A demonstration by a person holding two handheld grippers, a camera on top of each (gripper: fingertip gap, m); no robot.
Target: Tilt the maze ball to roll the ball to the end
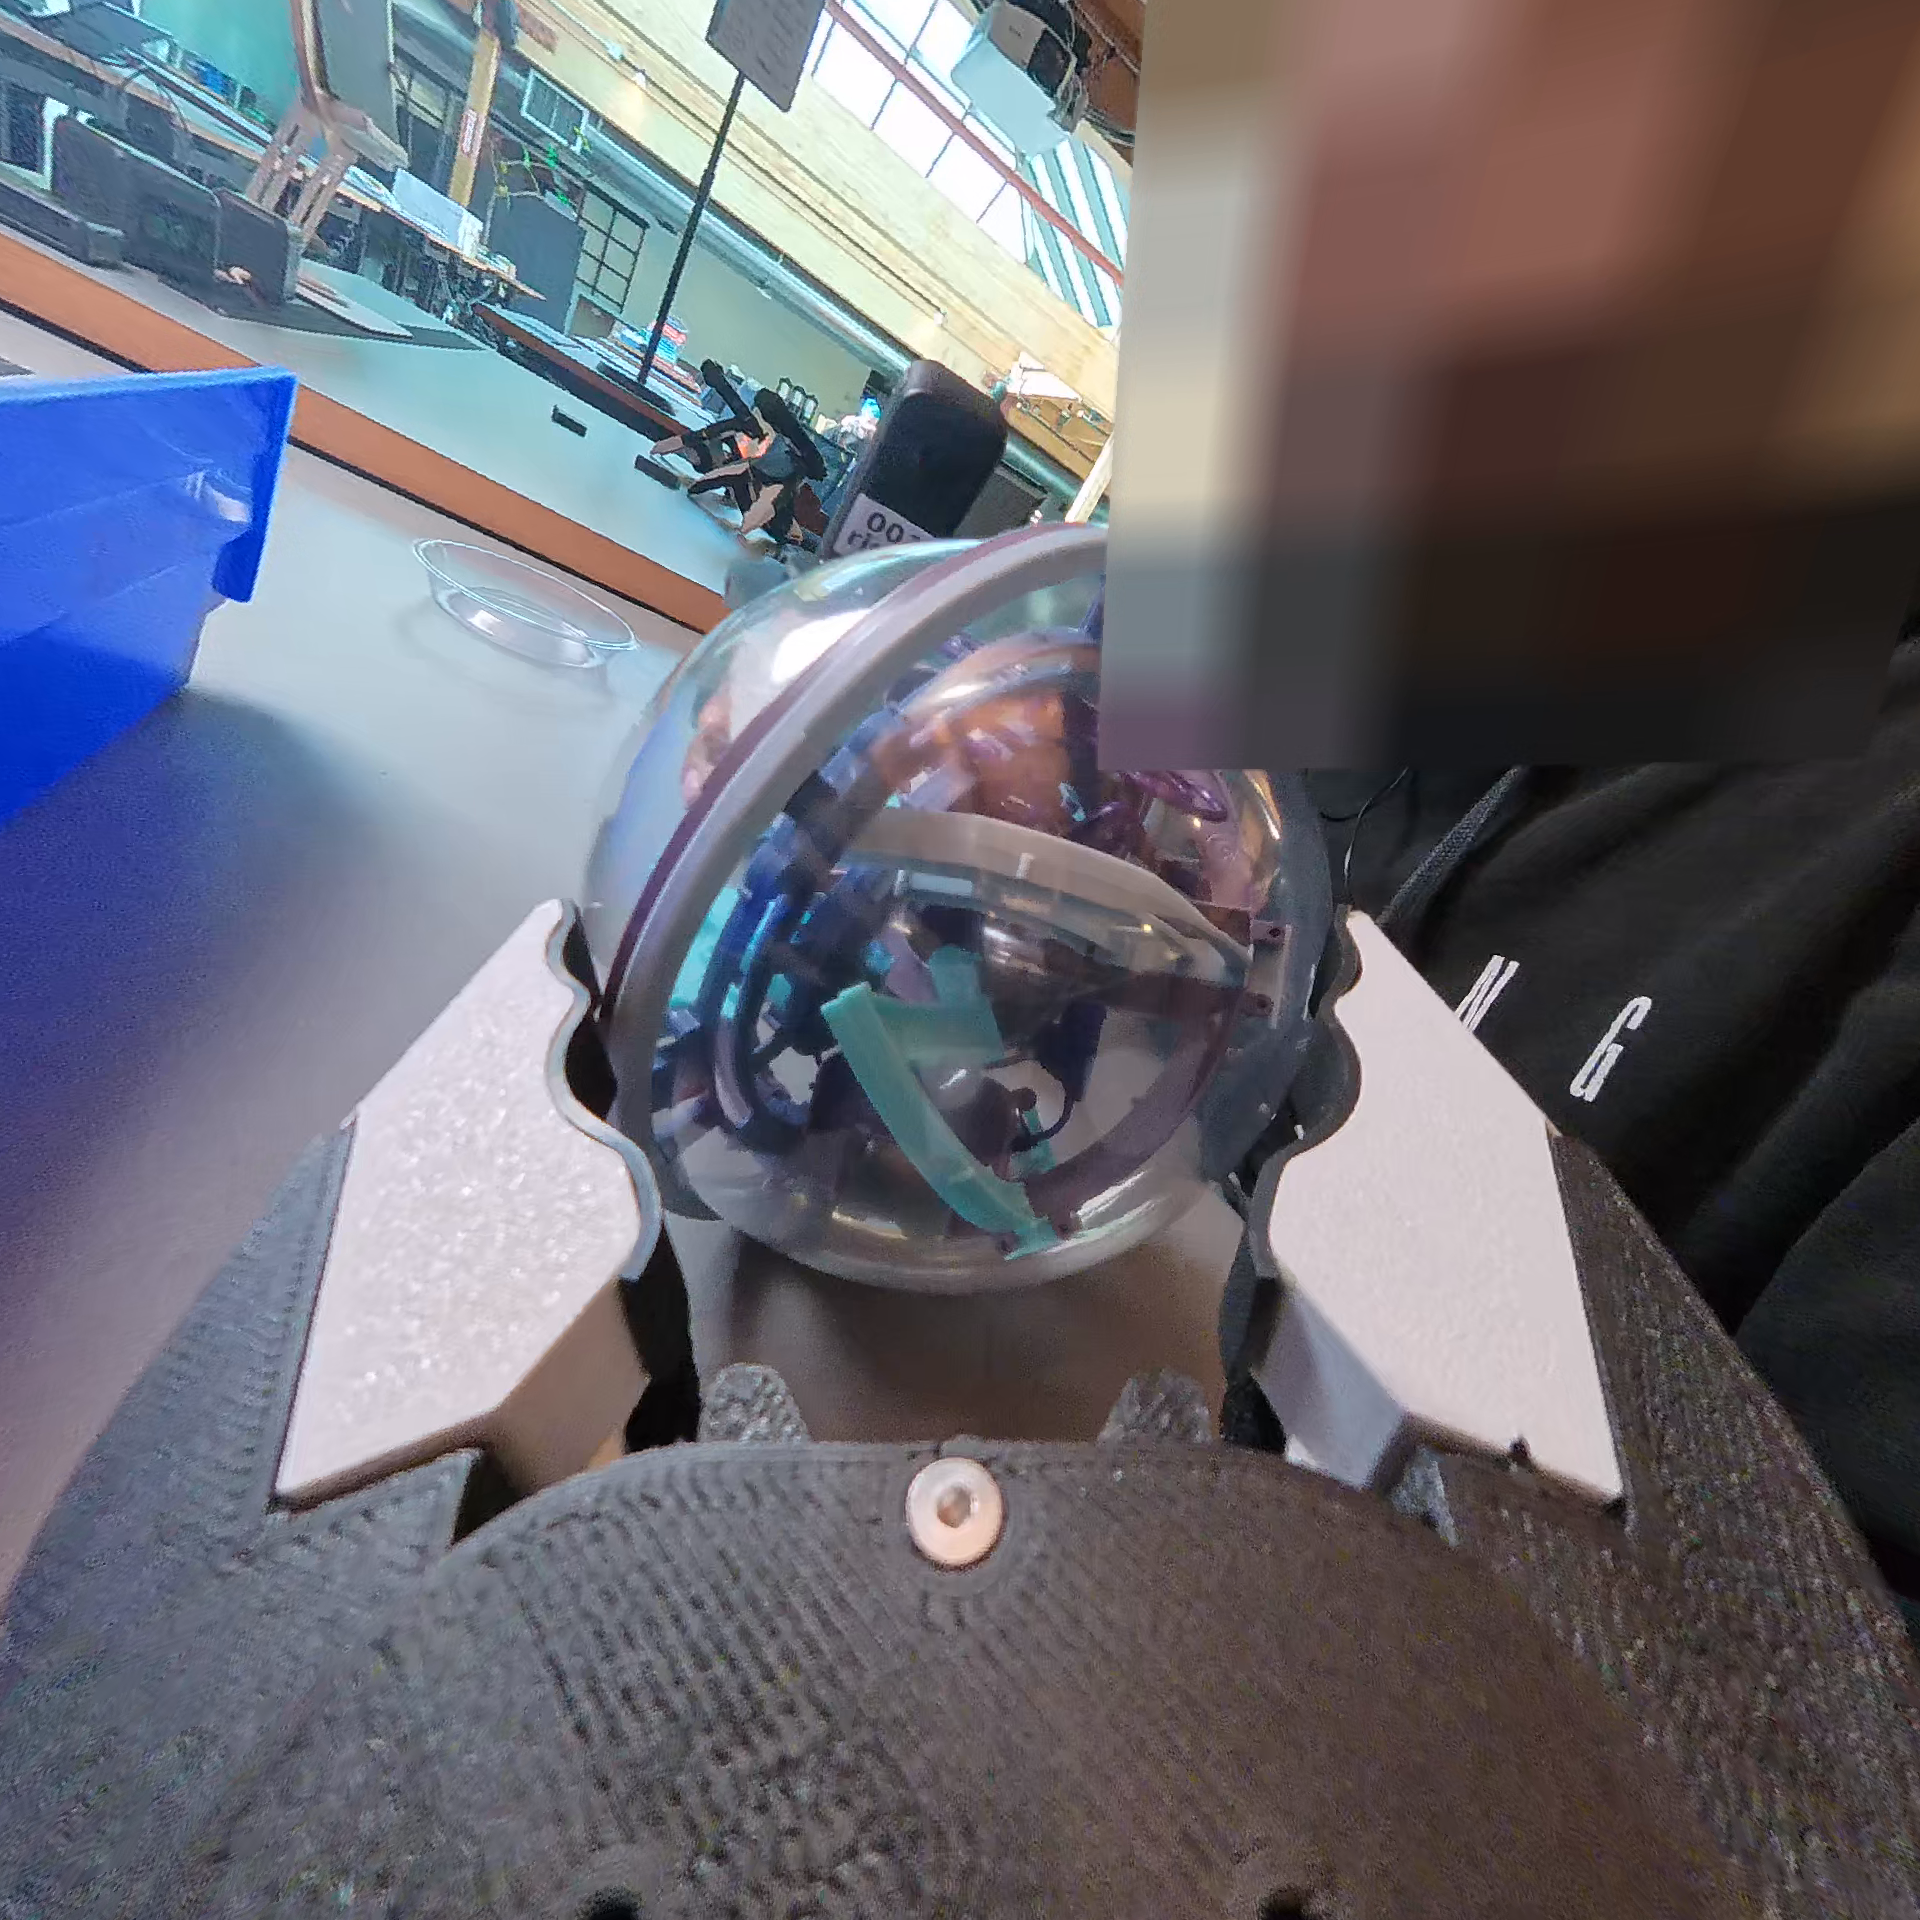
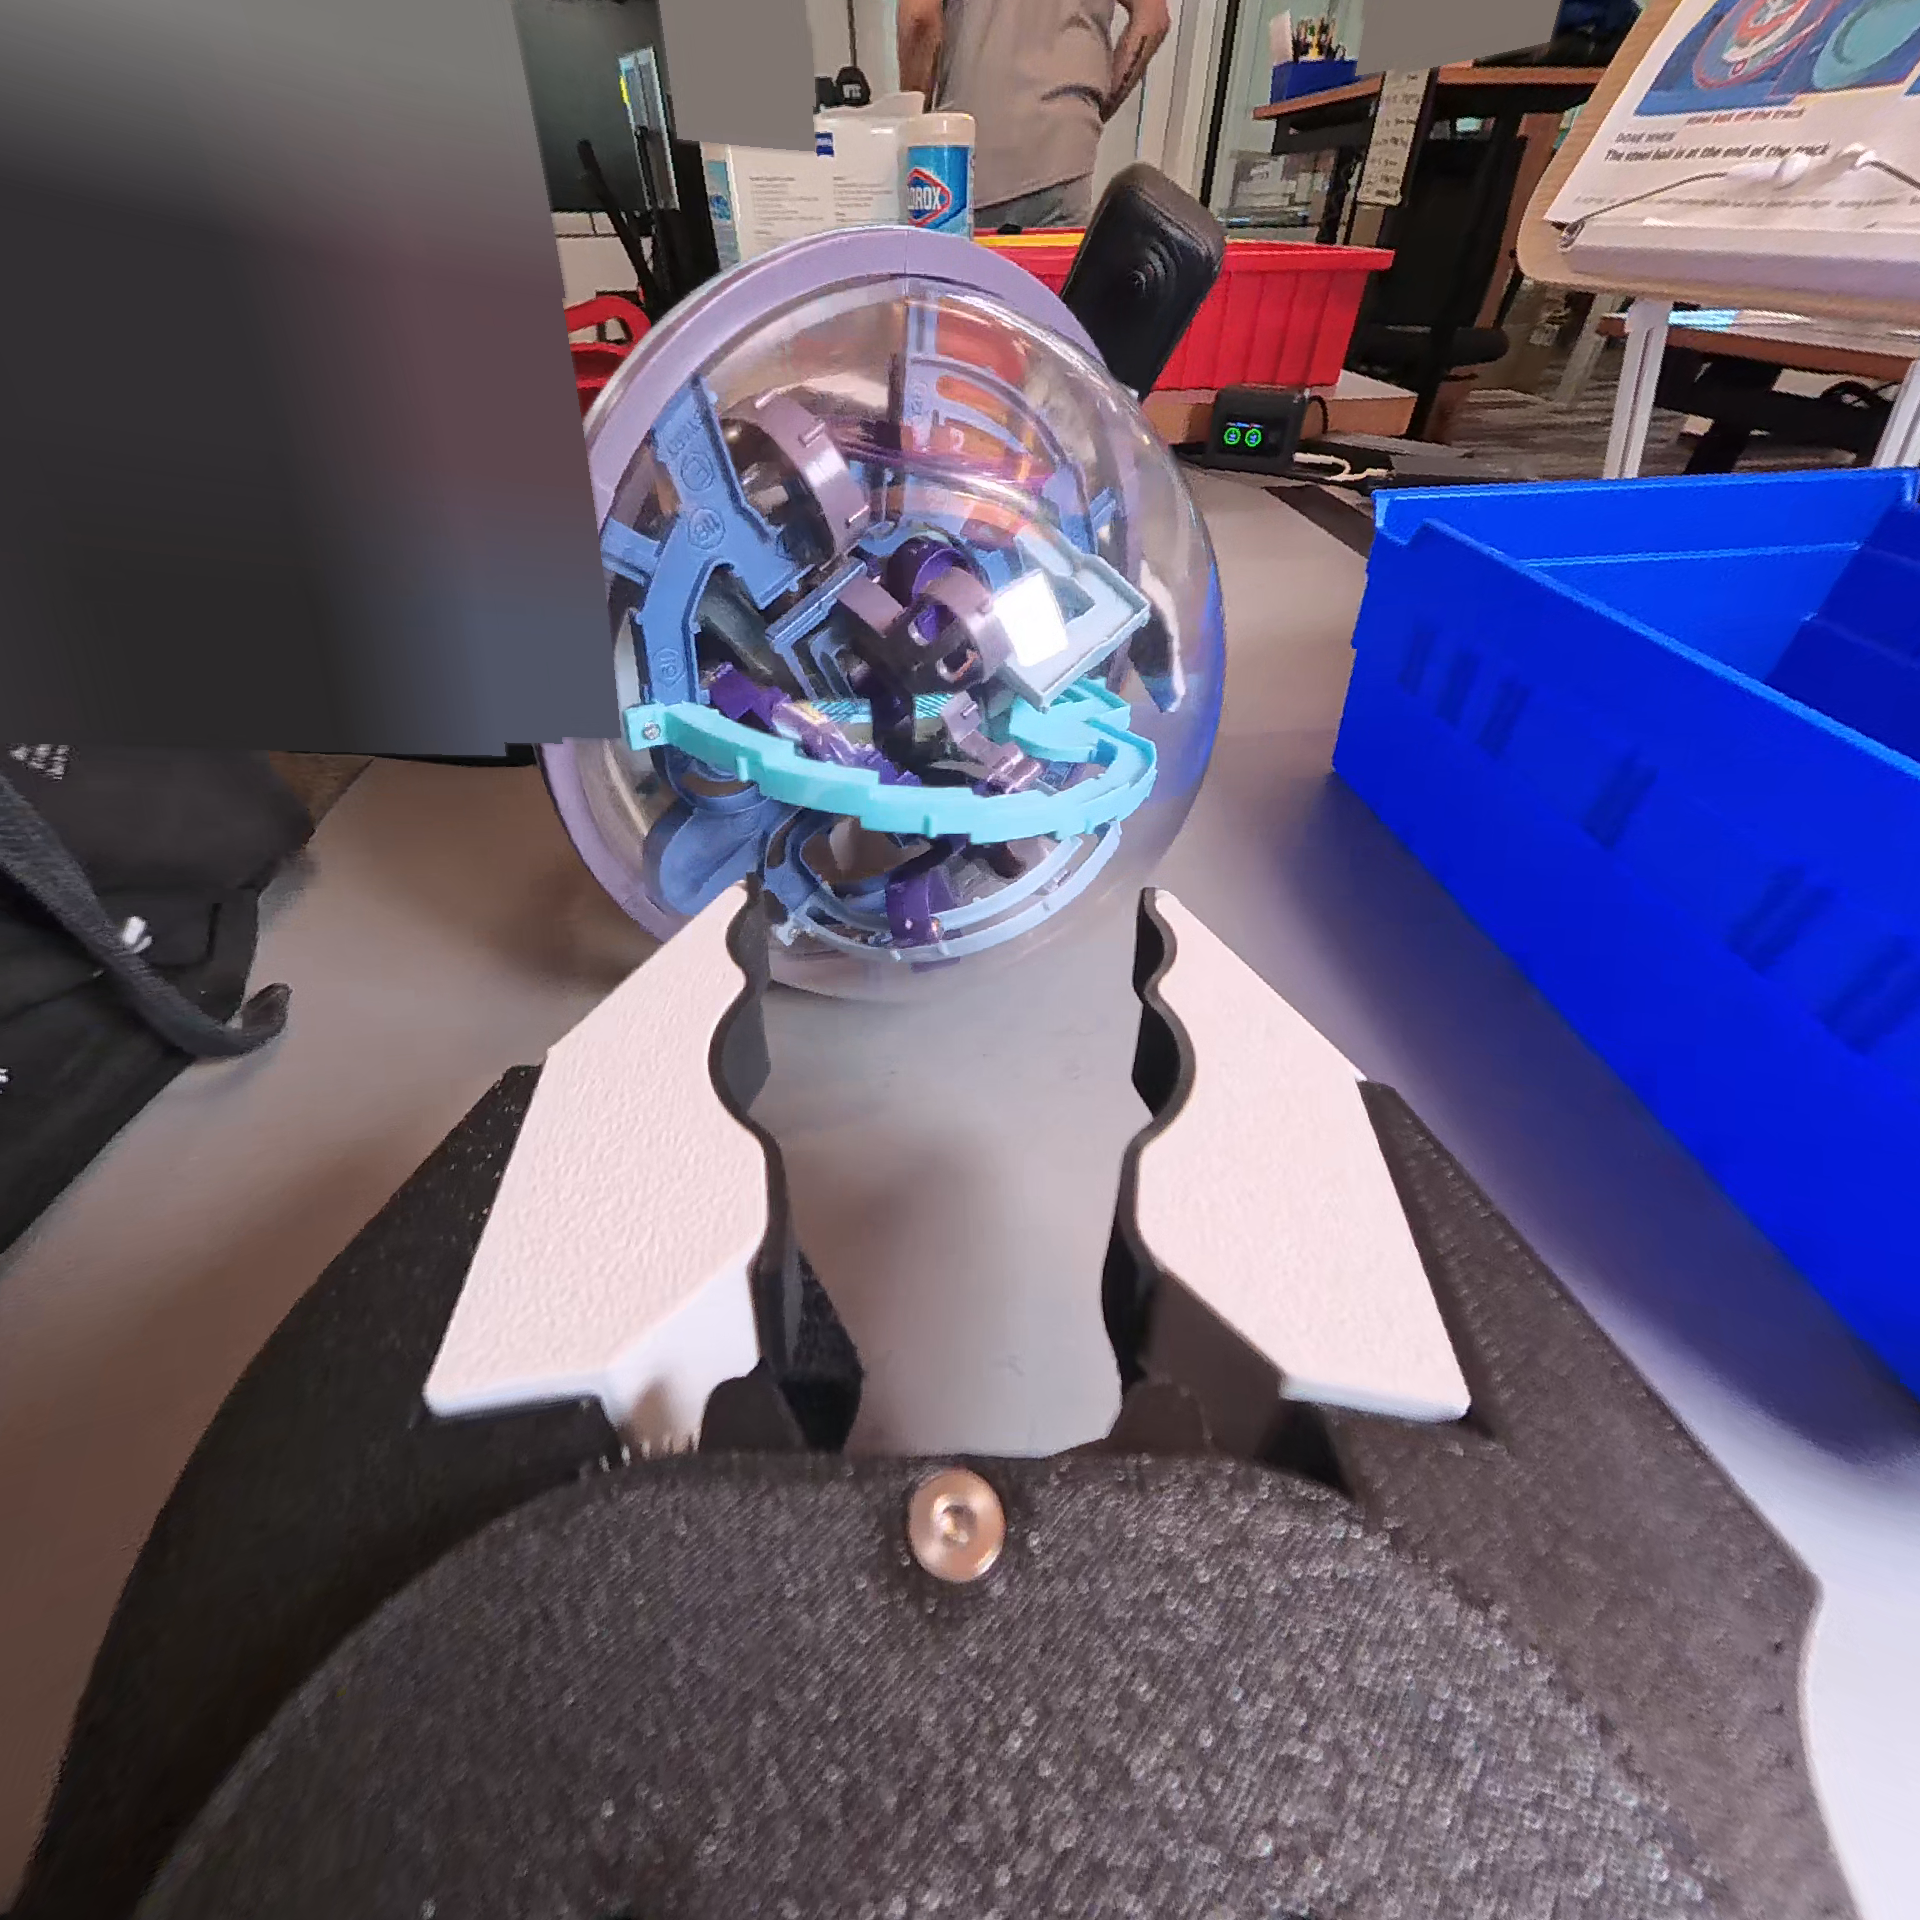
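Writing in view, not transcribed: a printed label on the white wipes canister (image 2: 938, 171) behind the maze ball; pale letters on the dark garment (image 1: 1621, 1018) at the right of the left wrist view; small moulded numbers on the blue tracks inside the sphere; a printed instruction sheet (image 2: 1756, 125) on a stand at upper right; a white sticker with black characters on the dark upright device (image 1: 920, 457) behind the ball.

Maze ball (image 1: 935, 935): clear sphere with a grey-lilac equator ring, and blue, purple, teal and orange tracks inside. In the left wrist view it sits between the 2 white fingers of the left gripper (image 1: 961, 1039), whose dark wavy pads press against its 2 sides. Jaws are spread wide, about the width of the sphere, and closed on it. The gripper points nearly level across the grey table (image 1: 312, 935).

Right gripper (image 2: 945, 935): jaws parted moderately and empty, grey table visible between the fingers. The left fingertip (image 2: 717, 925) overlaps the lower edge of the maze ball (image 2: 894, 623) in the frame; contact cannot be confirmed. The gripper aims straight at the ball from low over the table.

Steel ball: cannot locate it inside the maze.

Surroundings: blue bin (image 2: 1662, 779) to the right of the ball in the right wrist view; clear shallow dish (image 1: 525, 603) on the table farther off; red bin (image 2: 1268, 312) behind.
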